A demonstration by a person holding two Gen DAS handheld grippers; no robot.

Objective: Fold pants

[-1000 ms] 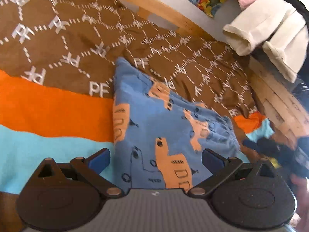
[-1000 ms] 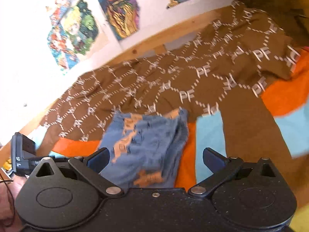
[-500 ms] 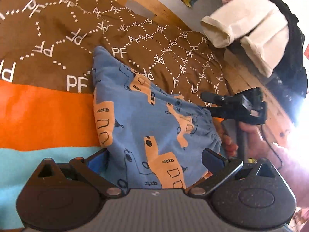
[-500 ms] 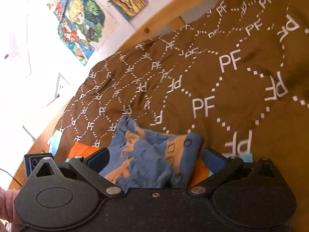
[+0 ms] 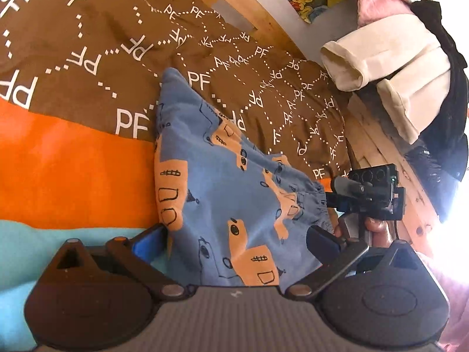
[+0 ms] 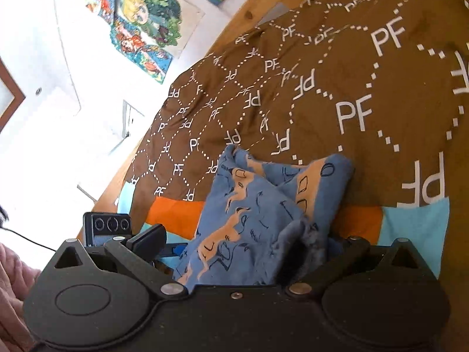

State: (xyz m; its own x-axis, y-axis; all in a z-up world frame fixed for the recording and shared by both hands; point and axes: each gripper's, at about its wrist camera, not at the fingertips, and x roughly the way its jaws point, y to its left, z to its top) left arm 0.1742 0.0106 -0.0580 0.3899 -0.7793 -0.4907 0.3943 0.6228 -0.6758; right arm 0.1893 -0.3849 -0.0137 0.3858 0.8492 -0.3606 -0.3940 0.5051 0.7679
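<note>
Blue pants (image 5: 217, 182) with orange vehicle prints lie folded on the bedspread (image 5: 73, 161), which has brown, orange and cyan bands. My left gripper (image 5: 234, 240) is open and low over the pants' near end, with cloth lying between its blue-padded fingers (image 5: 146, 239). Across the pants, at the gathered waistband, a hand holds the right gripper (image 5: 366, 193). In the right wrist view the pants (image 6: 258, 214) bunch up between the wide-apart fingers of my right gripper (image 6: 249, 243), which is open. Its right finger is mostly hidden behind cloth. The left gripper's camera block (image 6: 107, 224) shows at the left.
A wooden bed frame (image 5: 249, 8) runs along the far side. Cream, pink and black clothes (image 5: 395, 55) hang over the wooden end at the right. Colourful posters (image 6: 140, 23) hang on the white wall. A pink sleeve (image 6: 11, 278) is at the lower left.
Both grippers have closed in on the pants from opposite ends. The right gripper has dropped to the waistband, and cloth now sits between its fingers. Both stay open.
</note>
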